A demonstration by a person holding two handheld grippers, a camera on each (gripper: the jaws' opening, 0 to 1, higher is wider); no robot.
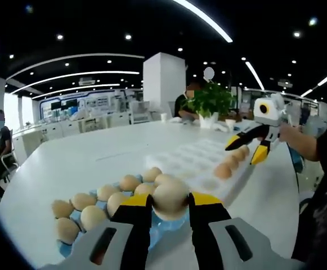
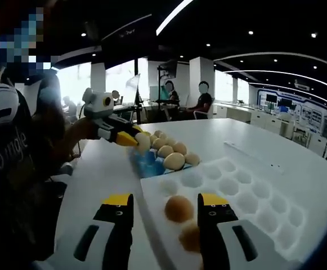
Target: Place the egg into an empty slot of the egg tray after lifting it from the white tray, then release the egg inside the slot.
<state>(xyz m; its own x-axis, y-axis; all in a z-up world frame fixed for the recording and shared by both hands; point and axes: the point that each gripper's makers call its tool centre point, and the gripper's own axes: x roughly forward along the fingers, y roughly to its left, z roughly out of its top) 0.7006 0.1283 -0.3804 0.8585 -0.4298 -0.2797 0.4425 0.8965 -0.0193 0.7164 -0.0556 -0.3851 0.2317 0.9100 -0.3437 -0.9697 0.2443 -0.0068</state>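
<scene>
Left gripper [image 1: 170,205] clamps 1 egg [image 1: 170,197]; right gripper [image 2: 166,209] gapes. I'd lift straight, gently, toward the white tray [image 2: 264,194].

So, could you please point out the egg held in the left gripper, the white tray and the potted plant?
egg [image 1: 170,198], left gripper view, middle of its shell between the jaws.
white tray [image 2: 276,185], right gripper view, bare rim along its far side.
potted plant [image 1: 211,100], left gripper view, its leaves.

Left gripper [image 1: 170,209] is clamping an egg [image 1: 170,198] over the blue egg tray [image 1: 164,225]. Right gripper [image 1: 246,147] is hovering open above 3 eggs at the white tray [image 1: 194,163].
</scene>
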